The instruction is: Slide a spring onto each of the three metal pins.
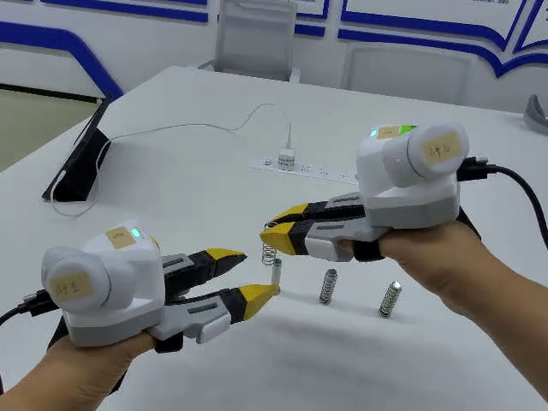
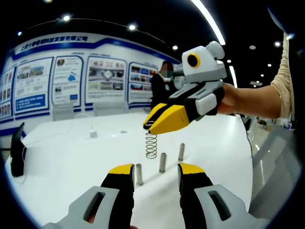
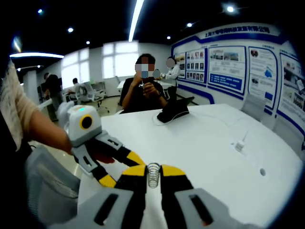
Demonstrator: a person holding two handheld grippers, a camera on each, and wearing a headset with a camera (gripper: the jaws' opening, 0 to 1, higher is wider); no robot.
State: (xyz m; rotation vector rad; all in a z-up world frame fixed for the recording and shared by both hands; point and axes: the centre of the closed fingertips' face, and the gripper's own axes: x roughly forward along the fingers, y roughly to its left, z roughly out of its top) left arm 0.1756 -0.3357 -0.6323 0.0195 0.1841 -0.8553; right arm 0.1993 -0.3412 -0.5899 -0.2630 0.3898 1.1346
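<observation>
Between the right gripper's point(image 3: 153, 167) yellow tips a spring point(image 3: 153, 175) was pinched by its top coils, jaws closed on it, the remaining coils hanging free below the tips. Just under and slightly aside of the hanging end stood the bare pin point(image 1: 276, 272), upright on the white table point(image 1: 214, 171); contact between spring and pin could not be told. Left gripper point(image 2: 156, 169) sat low, jaws apart and holding nothing, the bare pin just ahead of its gap. Below the right gripper's body stood the second pin point(image 1: 328, 287) and third pin point(image 1: 390, 299), each already wearing a spring.
</observation>
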